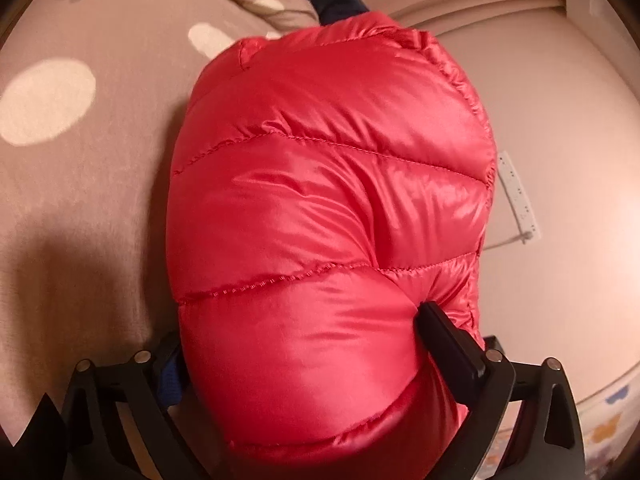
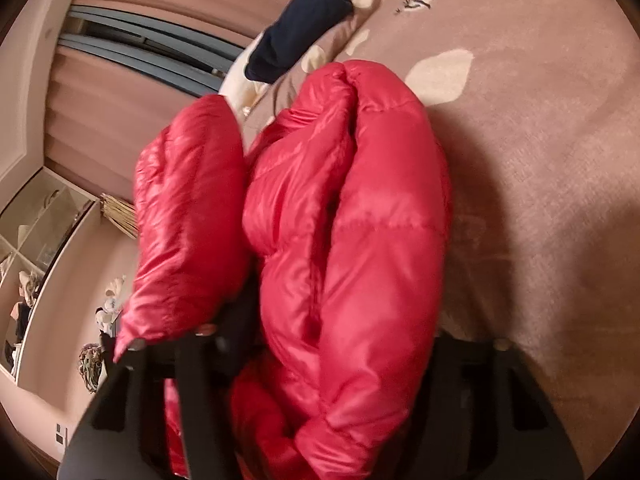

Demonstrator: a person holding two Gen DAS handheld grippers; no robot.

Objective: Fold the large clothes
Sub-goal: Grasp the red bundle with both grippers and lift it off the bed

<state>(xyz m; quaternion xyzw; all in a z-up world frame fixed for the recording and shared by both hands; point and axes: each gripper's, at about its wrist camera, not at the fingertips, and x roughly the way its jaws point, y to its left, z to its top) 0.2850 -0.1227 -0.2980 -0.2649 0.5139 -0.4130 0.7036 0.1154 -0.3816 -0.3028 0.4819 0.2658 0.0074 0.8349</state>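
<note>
Bed [image 1: 100,208], brown spotted cover: red puffer jacket [image 1: 328,208] bundled. Left tongs [image 1: 304,360], right tongs [image 2: 340,344] both pinching jacket; slick padding may slip, unfold.

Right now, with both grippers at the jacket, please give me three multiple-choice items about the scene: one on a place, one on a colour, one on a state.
1. Where does the red puffer jacket lie?
A. on a wooden floor
B. on the brown bedspread with pale spots
C. on a hanger

2. What colour is the garment lying beyond the jacket?
A. dark navy
B. yellow
C. green

3. How does the left gripper stand to the jacket?
A. far from it, empty
B. its jaws closed on a bulging fold
C. holding a white cable

Answers:
1 B, the spotted brown cover shows around the jacket in both views.
2 A, a dark navy cloth lies near the pillow.
3 B, one finger dents the red fabric, which fills the gap.
</note>
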